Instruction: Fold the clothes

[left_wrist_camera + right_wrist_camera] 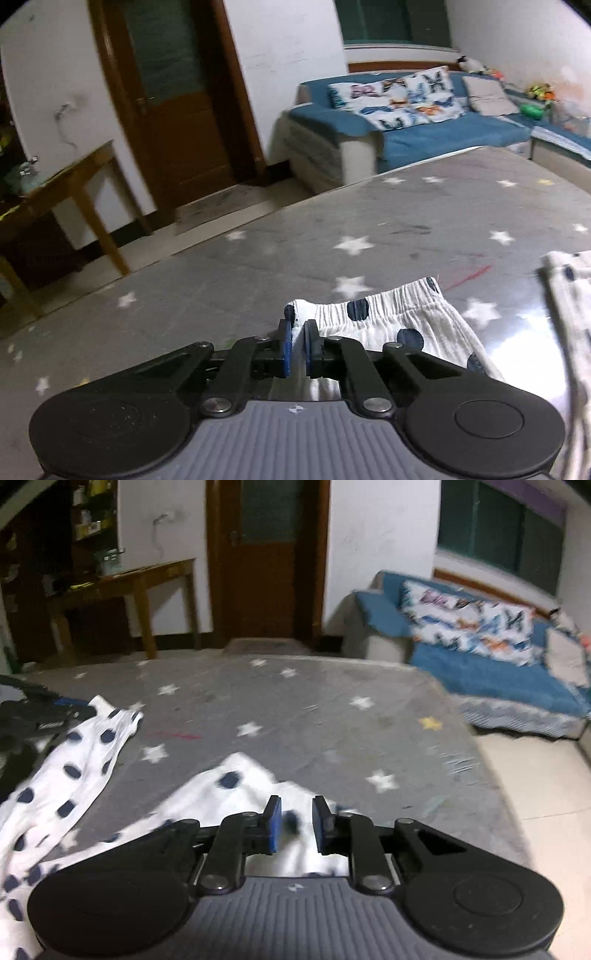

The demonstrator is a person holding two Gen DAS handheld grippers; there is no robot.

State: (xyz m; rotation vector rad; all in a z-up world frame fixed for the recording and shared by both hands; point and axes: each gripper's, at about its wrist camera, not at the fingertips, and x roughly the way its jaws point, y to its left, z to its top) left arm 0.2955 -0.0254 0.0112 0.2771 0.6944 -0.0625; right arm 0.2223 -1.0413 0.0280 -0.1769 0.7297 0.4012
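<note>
Tongs point(297, 345) pinching ribbed, polka-dotted waistband point(373, 302) — elastic.

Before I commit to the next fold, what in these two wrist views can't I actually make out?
- Polka-dot garment: its near part is hidden under the left gripper body in the left wrist view; the whole shape is never shown.
- Right gripper: motion blur smears the cloth between its pads, so any grip is unclear.
- The cloth strip is cut off by the left view's right edge.
- Left gripper in the right wrist view: dark, cropped at the left edge.
</note>
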